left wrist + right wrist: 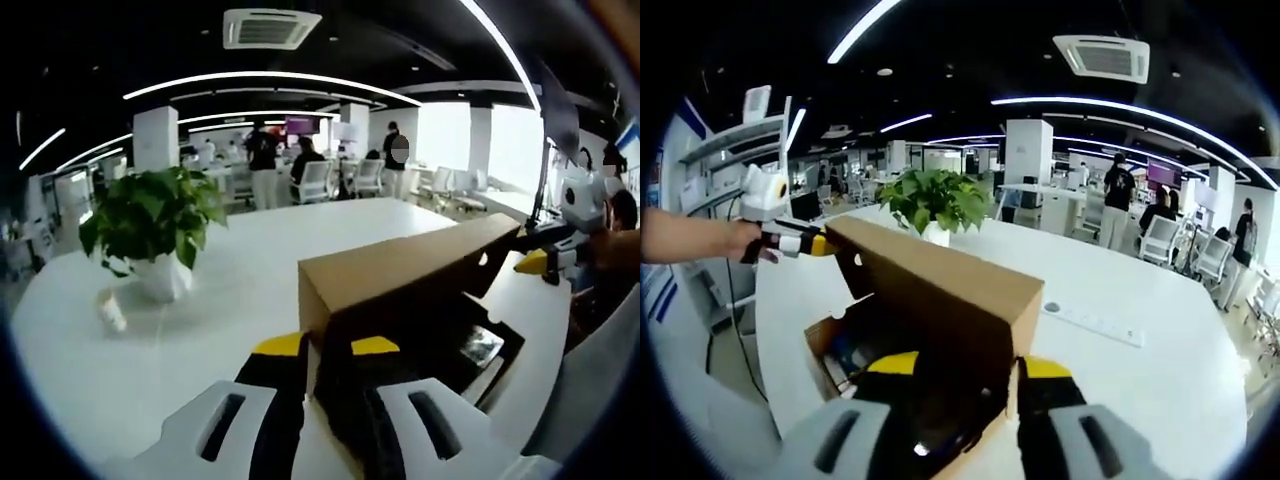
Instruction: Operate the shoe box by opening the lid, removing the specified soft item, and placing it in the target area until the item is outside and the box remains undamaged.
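Shoe box point(940, 300) lid raised; both grippers' fingers point(283, 345) point(1045, 368) pinch lid edges; open table point(270, 250) behind.

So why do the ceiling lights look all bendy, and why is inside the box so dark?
In the left gripper view the fisheye lens bows the ceiling light strips into arcs, and bright windows wash out. In the right gripper view the strips curve too, and the raised lid shades the shoe box inside, so its contents stay murky; the right claw looks soft up close.
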A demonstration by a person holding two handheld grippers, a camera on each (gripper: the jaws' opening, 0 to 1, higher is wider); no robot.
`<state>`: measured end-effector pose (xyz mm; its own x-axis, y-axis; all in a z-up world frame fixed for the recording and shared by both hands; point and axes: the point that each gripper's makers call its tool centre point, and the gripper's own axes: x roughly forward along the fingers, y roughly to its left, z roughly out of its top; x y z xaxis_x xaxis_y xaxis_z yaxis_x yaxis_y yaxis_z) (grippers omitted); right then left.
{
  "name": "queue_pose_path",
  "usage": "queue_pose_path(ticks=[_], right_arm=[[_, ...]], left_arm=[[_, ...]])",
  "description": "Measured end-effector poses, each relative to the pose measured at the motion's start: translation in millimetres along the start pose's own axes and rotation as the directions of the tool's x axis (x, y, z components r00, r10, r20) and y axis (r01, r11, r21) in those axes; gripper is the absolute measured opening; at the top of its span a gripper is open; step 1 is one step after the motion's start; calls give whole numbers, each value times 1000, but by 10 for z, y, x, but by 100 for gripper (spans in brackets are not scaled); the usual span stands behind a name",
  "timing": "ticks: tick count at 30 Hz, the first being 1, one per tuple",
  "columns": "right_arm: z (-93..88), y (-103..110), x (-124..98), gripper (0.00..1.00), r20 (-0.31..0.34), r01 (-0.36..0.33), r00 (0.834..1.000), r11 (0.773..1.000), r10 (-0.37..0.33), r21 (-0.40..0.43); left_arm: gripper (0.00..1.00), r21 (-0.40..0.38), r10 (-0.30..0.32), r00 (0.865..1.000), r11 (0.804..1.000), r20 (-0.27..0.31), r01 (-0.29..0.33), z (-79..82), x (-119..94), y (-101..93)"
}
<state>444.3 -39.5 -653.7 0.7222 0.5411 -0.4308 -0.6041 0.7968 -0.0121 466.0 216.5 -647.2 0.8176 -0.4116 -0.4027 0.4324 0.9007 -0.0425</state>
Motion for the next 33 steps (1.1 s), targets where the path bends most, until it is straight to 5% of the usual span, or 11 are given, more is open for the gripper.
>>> queue_pose_path(ticks=[13,33], right_arm=[[26,-82,66,33,15,14,1000,1000,-14,5],[-333,-261,122,23,-58,49,997,998,-48,30]], left_arm=[[4,-4,23,1000,1000,7,-23,61,76,79],[3,-14,35,999,999,7,-35,121,177,157]])
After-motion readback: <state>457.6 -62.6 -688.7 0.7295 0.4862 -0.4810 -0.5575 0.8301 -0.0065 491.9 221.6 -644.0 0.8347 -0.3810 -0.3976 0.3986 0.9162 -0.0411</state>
